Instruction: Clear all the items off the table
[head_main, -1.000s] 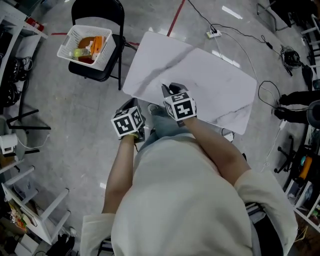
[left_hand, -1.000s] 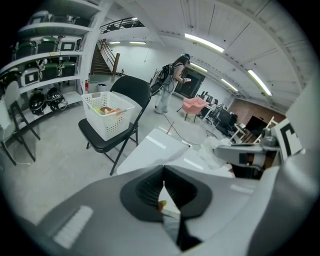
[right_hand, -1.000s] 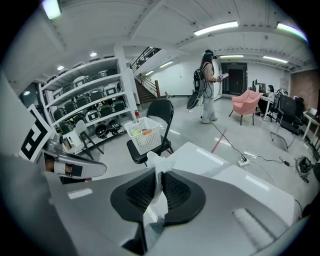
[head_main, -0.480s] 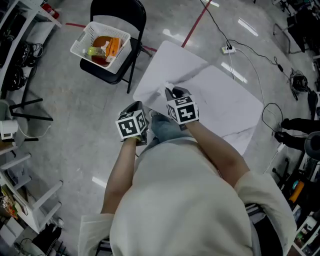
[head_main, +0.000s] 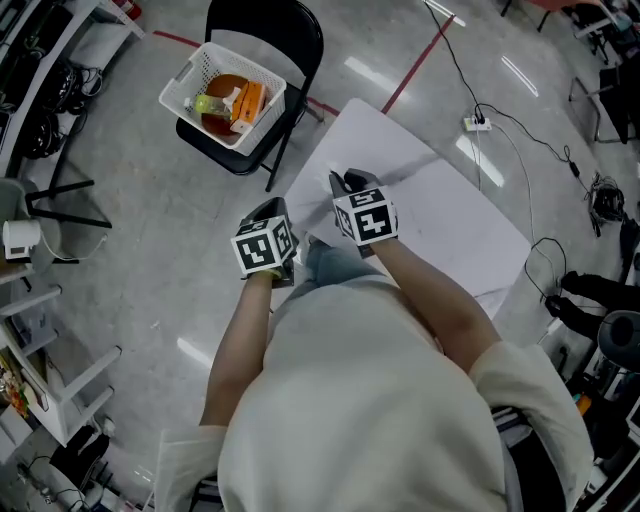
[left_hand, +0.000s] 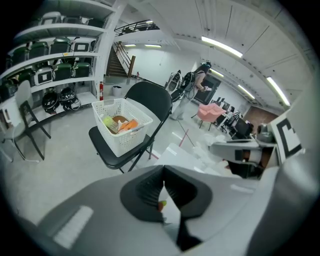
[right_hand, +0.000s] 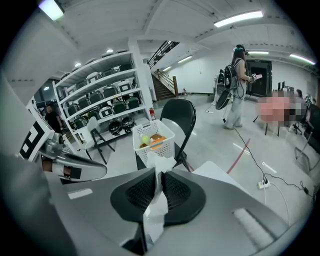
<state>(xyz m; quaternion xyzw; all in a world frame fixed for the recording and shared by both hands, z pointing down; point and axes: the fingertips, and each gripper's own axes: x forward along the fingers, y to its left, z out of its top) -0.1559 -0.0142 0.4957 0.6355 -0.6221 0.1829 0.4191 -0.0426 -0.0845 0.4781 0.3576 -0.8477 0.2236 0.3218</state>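
Note:
My right gripper (right_hand: 160, 175) is shut on a crumpled white paper (right_hand: 159, 165) that sticks up past the jaw tips. In the head view it (head_main: 345, 182) hangs over the near left edge of the white table (head_main: 470, 230). My left gripper (left_hand: 163, 172) is shut; a small orange and green speck (left_hand: 161, 205) shows low between the pads, and I cannot tell what it is. From above, this left gripper (head_main: 272, 207) is just off the table's left edge. Ahead stands a white basket (head_main: 180, 75) with orange, green and brown items, on a black folding chair (head_main: 270, 25).
Shelving with helmets and cases (left_hand: 60, 70) lines the left side. Cables and a power strip (head_main: 478, 124) lie on the floor beyond the table, by a red tape line (head_main: 415, 60). A person with a backpack (right_hand: 235, 90) stands far off.
The whole view has shifted: basket and chair now sit nearer and lower in the head view. Both grippers have travelled along the table's left edge toward the chair, still shut.

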